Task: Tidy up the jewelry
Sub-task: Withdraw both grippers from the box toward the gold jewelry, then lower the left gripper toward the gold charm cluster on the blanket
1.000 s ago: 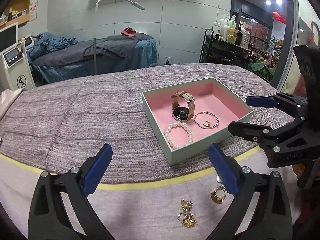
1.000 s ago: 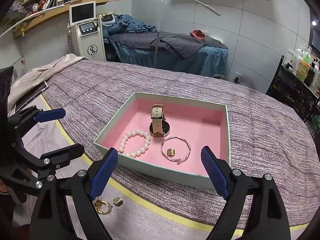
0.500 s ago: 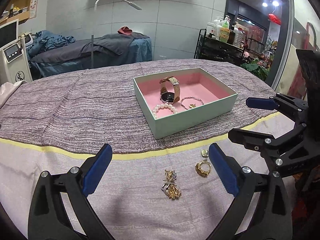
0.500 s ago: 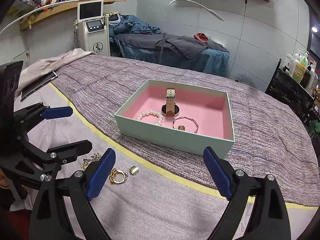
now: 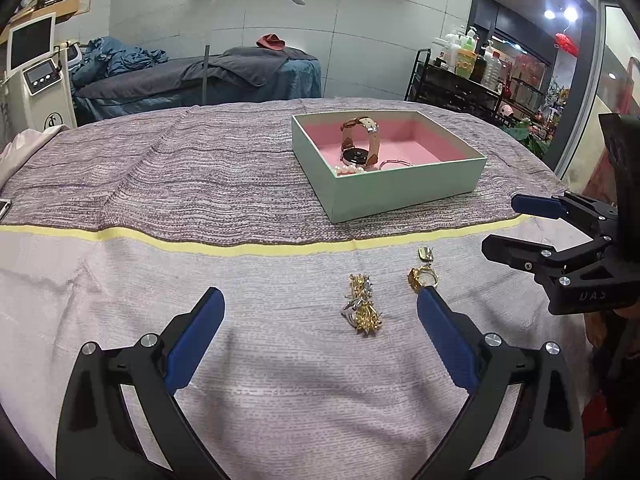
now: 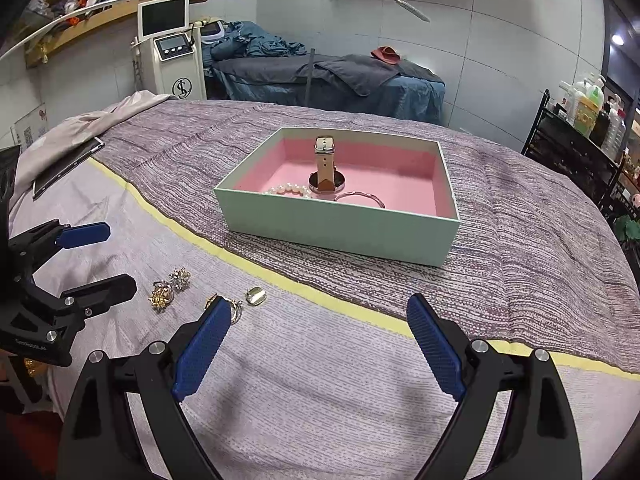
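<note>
The mint box point(image 5: 404, 184) with pink lining is parked on the bedspread point(image 5: 200, 184), with a watch point(image 6: 325, 168), pearl bracelet point(image 6: 289, 189) and bangle point(image 6: 360, 199) already inside. Both the left gripper point(image 5: 318, 332) and right gripper point(image 6: 316, 344) are held wide open, empty. Loose on the cloth are seen an earring cluster point(image 5: 361, 305), a gold ring point(image 5: 421, 277) and a small charm point(image 5: 426, 254). These are probably light, hard and slippery, so each is best pinched across its body.

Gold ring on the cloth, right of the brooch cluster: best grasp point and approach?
Take the gold ring from above, fingers straddling its band across the hoop. It lies low on the cloth, so a side approach finds little to pinch. The small gold charm lies just beyond it, seemingly apart; keep the fingers off it.
</note>
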`<state>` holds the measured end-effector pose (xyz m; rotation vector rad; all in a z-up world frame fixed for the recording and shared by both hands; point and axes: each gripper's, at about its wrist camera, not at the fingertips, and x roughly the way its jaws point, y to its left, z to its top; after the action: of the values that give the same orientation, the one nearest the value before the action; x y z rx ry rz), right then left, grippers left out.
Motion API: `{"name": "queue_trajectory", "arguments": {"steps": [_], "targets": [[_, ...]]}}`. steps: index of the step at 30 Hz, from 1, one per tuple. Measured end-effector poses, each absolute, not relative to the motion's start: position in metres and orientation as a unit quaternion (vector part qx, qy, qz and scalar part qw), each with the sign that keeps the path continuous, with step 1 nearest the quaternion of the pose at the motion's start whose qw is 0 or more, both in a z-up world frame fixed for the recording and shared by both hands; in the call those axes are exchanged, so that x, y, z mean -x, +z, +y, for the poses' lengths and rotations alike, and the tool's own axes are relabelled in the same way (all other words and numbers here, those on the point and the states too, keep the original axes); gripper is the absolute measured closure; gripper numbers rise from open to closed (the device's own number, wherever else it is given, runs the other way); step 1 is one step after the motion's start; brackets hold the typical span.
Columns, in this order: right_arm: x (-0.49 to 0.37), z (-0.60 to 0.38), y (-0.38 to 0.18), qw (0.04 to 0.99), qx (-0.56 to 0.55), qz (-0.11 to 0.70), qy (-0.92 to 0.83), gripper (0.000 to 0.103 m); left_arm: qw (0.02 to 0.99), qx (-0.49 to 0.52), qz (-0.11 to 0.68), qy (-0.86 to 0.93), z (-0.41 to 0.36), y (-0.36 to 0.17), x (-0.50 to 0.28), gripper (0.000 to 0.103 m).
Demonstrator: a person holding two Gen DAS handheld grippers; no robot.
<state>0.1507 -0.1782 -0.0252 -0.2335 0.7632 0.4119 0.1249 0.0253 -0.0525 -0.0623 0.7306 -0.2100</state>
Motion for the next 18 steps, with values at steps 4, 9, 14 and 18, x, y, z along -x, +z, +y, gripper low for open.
{"name": "queue_trajectory", "arguments": {"steps": [4,9,14,18], "targets": [[-0.148,-0.178,-0.031,0.897,0.113,0.376,0.201,0.016,0.927,0.030,0.359,-0.104,0.025,-0.057,-0.117,0.008],[-0.147,-0.179,-0.038,0.893,0.113,0.386,0.201,0.016,0.923,0.031,0.366,-0.110,0.021,-0.064,-0.112,0.008],[-0.144,-0.175,-0.040,0.890,0.119,0.390,0.206,0.018,0.920,0.015,0.372,-0.118,0.013,-0.069,-0.110,0.021],[-0.141,-0.169,-0.044,0.882,0.126,0.398,0.220,0.029,0.917,0.004,0.379,-0.123,0.008,-0.073,-0.111,0.037]]}}
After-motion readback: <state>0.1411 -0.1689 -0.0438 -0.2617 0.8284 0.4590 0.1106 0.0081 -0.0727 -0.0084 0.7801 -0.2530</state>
